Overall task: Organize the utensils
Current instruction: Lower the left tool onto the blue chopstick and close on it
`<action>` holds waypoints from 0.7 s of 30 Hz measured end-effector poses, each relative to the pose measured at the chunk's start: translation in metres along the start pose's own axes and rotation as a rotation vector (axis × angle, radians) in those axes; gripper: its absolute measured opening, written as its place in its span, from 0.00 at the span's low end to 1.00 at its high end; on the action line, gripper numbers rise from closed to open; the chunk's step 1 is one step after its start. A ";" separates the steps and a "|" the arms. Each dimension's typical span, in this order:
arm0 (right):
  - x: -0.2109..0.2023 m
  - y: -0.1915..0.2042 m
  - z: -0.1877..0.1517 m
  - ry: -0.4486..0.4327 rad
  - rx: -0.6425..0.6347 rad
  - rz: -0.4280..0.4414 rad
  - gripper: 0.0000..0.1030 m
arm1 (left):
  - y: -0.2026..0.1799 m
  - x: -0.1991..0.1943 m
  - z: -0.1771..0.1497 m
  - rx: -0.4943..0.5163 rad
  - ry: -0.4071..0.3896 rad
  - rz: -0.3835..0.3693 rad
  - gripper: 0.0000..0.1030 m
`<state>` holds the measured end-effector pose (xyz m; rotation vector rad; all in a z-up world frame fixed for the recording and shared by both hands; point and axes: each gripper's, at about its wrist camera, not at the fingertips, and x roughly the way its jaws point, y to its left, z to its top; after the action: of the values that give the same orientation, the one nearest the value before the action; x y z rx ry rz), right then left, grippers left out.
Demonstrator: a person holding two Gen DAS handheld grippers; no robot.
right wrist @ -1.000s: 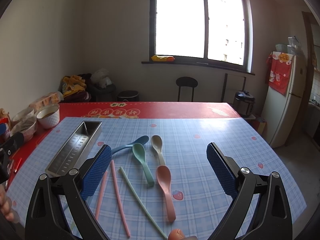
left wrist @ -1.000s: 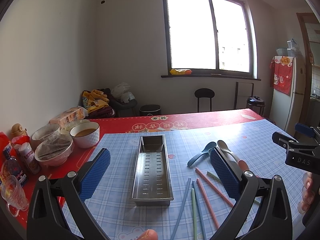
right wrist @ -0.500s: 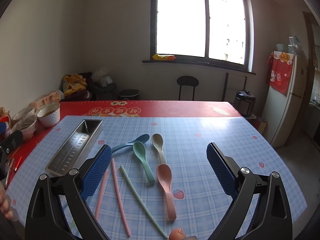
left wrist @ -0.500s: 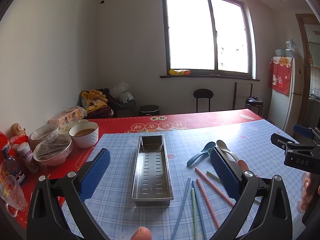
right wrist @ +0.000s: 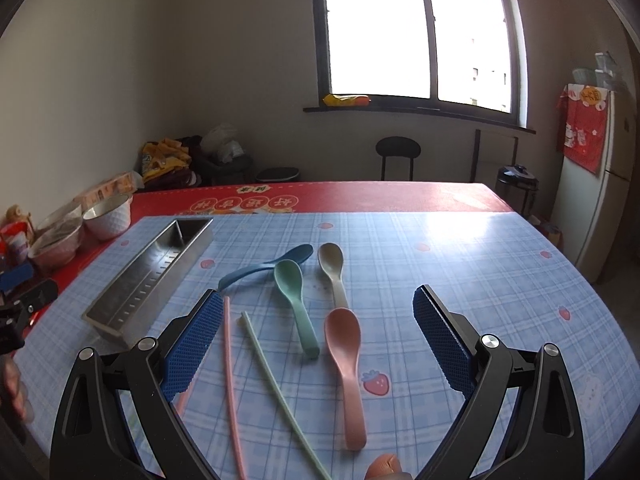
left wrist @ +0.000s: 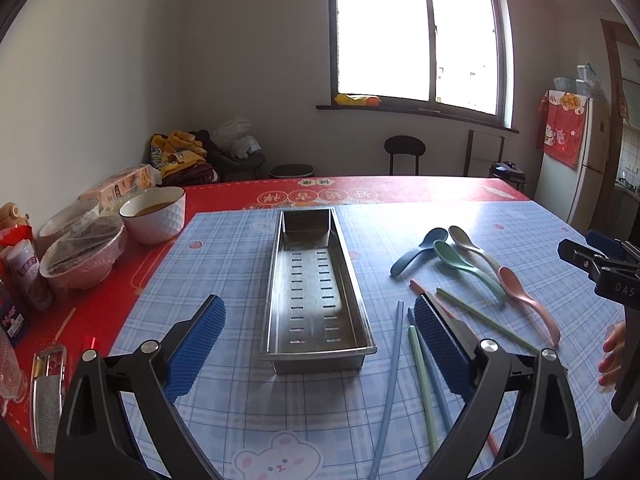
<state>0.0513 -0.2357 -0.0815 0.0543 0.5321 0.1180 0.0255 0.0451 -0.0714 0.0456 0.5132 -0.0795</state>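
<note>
Both approaching, nothing gripped yet. Left tool (left wrist: 320, 354) spread, jaws just narrowing on nothing, low before the near end of the steel tray (left wrist: 318, 280). Right tool (right wrist: 318, 338) spread wide over the pink spoon (right wrist: 346, 354), right of the tray. Best to drop squarely over the handle, pinch mid-length, lift level. Beyond: green spoon (right wrist: 294, 294), beige spoon (right wrist: 332, 268), blue spoon (right wrist: 272, 266); chopsticks (right wrist: 230, 364) nearer the tray. Tray empty.

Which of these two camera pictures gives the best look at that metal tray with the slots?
The left wrist view: the metal tray lies straight ahead, showing its slotted floor and nothing inside. The right wrist view catches it off to the left, slanting, mostly its side wall.
</note>
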 end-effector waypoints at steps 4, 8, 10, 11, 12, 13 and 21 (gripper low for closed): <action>0.018 -0.006 -0.012 0.053 0.025 0.010 0.90 | -0.004 0.023 -0.014 0.020 0.092 -0.102 0.65; 0.028 -0.014 -0.023 0.080 0.028 0.007 0.90 | -0.008 0.047 -0.030 0.042 0.202 -0.213 0.37; 0.031 -0.019 -0.026 0.089 0.043 0.016 0.90 | -0.012 0.055 -0.037 0.044 0.260 -0.257 0.28; 0.032 -0.021 -0.028 0.090 0.049 0.017 0.90 | -0.015 0.059 -0.039 0.052 0.279 -0.270 0.26; 0.033 -0.023 -0.029 0.091 0.053 0.015 0.90 | -0.017 0.061 -0.041 0.062 0.294 -0.282 0.25; 0.033 -0.025 -0.030 0.090 0.055 0.012 0.90 | -0.021 0.063 -0.042 0.075 0.306 -0.289 0.23; 0.036 -0.032 -0.034 0.094 0.078 0.037 0.90 | -0.038 0.083 -0.047 0.140 0.380 -0.273 0.16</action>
<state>0.0679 -0.2624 -0.1316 0.1351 0.6300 0.1366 0.0710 0.0051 -0.1539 0.1293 0.8912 -0.3792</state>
